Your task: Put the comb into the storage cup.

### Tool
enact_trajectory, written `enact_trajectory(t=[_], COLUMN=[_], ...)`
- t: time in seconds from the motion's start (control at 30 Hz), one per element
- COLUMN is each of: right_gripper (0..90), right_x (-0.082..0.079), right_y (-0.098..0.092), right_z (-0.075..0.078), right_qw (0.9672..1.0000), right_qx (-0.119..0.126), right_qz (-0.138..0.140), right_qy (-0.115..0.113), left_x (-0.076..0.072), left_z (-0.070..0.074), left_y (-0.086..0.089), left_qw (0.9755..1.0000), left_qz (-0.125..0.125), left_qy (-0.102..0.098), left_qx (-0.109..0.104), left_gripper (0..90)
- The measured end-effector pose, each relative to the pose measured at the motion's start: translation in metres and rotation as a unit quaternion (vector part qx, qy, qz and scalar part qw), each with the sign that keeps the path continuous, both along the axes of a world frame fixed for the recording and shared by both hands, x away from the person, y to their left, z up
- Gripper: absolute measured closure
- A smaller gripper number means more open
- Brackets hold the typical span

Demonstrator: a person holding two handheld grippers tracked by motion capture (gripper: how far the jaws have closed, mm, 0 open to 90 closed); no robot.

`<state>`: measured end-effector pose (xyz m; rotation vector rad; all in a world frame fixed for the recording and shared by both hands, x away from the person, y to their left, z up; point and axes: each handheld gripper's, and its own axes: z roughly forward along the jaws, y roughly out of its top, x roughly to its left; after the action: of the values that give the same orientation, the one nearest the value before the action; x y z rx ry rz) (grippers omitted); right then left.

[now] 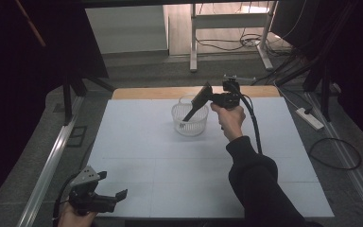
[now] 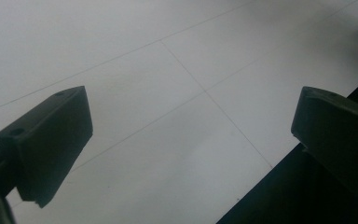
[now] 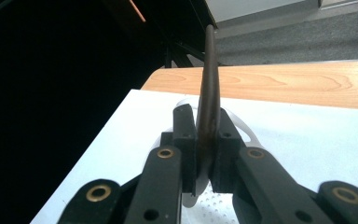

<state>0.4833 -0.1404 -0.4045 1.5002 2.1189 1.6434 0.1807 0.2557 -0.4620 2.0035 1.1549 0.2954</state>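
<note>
A white perforated basket (image 1: 189, 130) stands on the white table top (image 1: 170, 165), toward the far middle. My right gripper (image 1: 206, 97) hovers just above the basket's right side, shut on a dark, thin, flat utensil (image 1: 192, 110). The utensil slants down, with its narrow end inside the basket and its wide end up. In the right gripper view the utensil (image 3: 209, 70) stands edge-on, pinched between the two pads of that gripper (image 3: 208, 122), with the basket's rim (image 3: 243, 124) behind. My left gripper (image 1: 112, 185) rests at the near left corner, open and holding nothing (image 2: 191, 126).
A strip of bare wooden table (image 1: 160, 92) runs along the far edge behind the white surface. Metal rails (image 1: 52, 161) flank the table. A power strip (image 1: 309, 118) and cables lie on the floor at the right. Dark curtains hang at the left.
</note>
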Motion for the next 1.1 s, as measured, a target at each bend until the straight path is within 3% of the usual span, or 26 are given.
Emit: enact_trajectory(t=[0.43, 0.87, 1.1], right_gripper=[83.5, 83.4, 82.6], right_x=[0.001, 0.003, 0.003], right_y=[0.001, -0.014, -0.019], right_z=[-0.018, -0.034, -0.041], right_qw=[0.9999, 0.9984, 0.998], right_qx=[0.007, 0.04, 0.036], right_qz=[-0.005, -0.018, -0.029], right_qy=[0.013, 0.036, 0.044], left_x=[0.0, 0.0, 0.0], left_z=[0.0, 0.0, 0.0], left_y=[0.001, 0.002, 0.002], left_qw=[1.0, 0.9999, 0.9999], left_qz=[0.003, 0.006, 0.006], left_qy=[0.001, 0.002, 0.002], left_qx=[-0.006, -0.008, -0.008], left_gripper=[0.0, 0.0, 0.0])
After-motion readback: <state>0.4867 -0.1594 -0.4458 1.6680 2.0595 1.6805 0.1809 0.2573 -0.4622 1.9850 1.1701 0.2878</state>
